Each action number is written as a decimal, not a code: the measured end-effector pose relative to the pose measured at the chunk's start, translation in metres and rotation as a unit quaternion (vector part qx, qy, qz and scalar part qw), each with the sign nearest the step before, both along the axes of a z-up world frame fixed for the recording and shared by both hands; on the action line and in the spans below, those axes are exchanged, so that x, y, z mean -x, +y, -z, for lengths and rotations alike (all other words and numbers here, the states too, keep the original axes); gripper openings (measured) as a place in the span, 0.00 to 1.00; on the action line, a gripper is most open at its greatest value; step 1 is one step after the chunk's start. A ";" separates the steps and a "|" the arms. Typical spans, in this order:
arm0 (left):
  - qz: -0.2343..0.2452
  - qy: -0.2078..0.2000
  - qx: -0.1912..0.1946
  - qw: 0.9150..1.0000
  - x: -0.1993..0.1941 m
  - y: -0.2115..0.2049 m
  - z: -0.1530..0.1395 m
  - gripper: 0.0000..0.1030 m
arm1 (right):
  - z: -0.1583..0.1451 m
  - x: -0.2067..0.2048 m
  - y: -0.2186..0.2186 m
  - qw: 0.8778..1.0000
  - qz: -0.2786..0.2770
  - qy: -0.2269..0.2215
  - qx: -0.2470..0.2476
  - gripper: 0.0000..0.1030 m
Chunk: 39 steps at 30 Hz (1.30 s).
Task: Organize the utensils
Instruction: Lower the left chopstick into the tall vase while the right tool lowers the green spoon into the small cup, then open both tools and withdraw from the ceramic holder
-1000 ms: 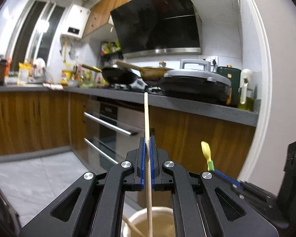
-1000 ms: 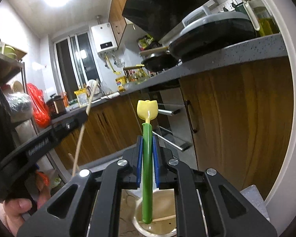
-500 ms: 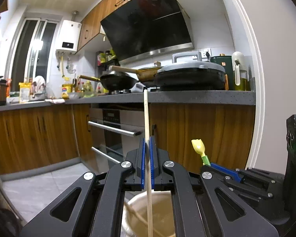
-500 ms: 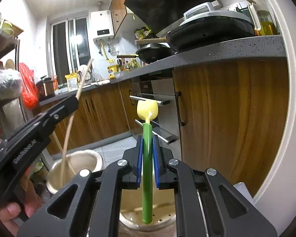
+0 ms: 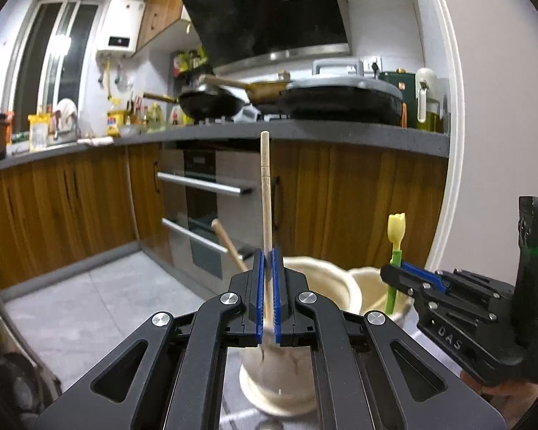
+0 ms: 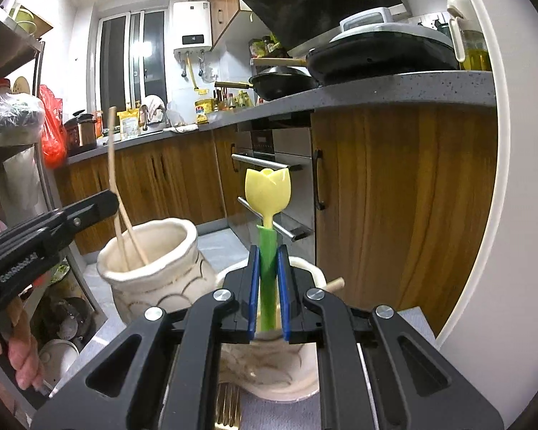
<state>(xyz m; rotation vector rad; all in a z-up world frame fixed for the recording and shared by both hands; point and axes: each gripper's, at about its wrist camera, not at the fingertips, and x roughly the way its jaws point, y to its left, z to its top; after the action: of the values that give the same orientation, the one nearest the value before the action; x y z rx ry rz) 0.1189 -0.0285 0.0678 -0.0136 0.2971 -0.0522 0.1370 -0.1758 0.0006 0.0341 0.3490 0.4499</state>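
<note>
Indoor light, fairly bright, slightly cool. Glare off the window (image 5: 59, 41) far left of the jaws. Heavy fisheye bending, black vignette corners. Pots (image 5: 326, 286) just beyond the jaws slightly blurred.

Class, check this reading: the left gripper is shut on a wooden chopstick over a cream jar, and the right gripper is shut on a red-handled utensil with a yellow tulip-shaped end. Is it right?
One detail is wrong. The handle in the right gripper is green, not red: the tulip utensil shows this in the right wrist view. The left gripper is indeed shut on the wooden chopstick over the cream jar.
</note>
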 end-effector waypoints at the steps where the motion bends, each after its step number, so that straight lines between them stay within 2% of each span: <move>1: -0.001 0.003 0.002 1.000 0.002 0.001 0.001 0.05 | 0.001 0.001 0.000 1.000 0.000 0.002 0.000 0.10; 7: 0.000 0.024 0.013 1.000 0.005 0.007 0.010 0.05 | 0.005 0.001 -0.002 1.000 -0.004 0.014 -0.002 0.10; 15: 0.005 0.026 0.011 1.000 0.004 0.007 0.012 0.07 | 0.007 -0.001 -0.003 1.000 -0.005 0.029 -0.009 0.11; 17: 0.007 0.023 0.007 1.000 0.006 0.006 0.012 0.18 | 0.006 0.000 -0.004 1.000 -0.005 0.026 -0.012 0.18; 19: 0.009 0.018 0.003 1.000 0.009 0.004 0.011 0.19 | 0.004 0.004 -0.007 1.000 -0.003 0.018 -0.016 0.34; 21: 0.011 0.016 0.000 1.000 0.011 0.002 0.009 0.21 | 0.001 0.007 -0.008 1.000 0.000 0.010 -0.017 0.37; 22: 0.012 0.014 -0.001 1.000 0.014 0.002 0.008 0.27 | -0.001 0.010 -0.009 1.000 0.002 0.006 -0.018 0.42; 26: 0.019 -0.003 0.007 1.000 0.026 0.001 0.001 0.64 | -0.009 0.021 -0.016 0.999 0.004 -0.010 -0.033 0.55; 29: 0.017 -0.021 0.012 1.000 0.039 0.002 -0.006 0.83 | -0.016 0.032 -0.022 0.999 0.003 -0.024 -0.044 0.66; 31: 0.015 -0.028 0.016 0.999 0.047 0.002 -0.009 0.90 | -0.018 0.041 -0.026 0.998 0.002 -0.035 -0.053 0.74; 35: 0.016 -0.033 0.023 0.999 0.064 0.002 -0.014 0.94 | -0.024 0.054 -0.035 0.997 0.003 -0.042 -0.061 0.83; 37: 0.017 -0.023 0.021 0.999 0.069 0.002 -0.014 0.95 | -0.026 0.061 -0.041 0.997 0.007 -0.041 -0.069 0.96; 39: 0.014 -0.012 0.022 1.000 0.072 0.002 -0.014 0.95 | -0.028 0.068 -0.047 0.996 0.012 -0.043 -0.077 0.96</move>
<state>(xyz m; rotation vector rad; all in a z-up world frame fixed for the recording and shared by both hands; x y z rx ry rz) 0.0465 -0.0264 0.0817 -0.0528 0.2725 -0.0872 0.0685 -0.2226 0.0282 0.1679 0.2291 0.4514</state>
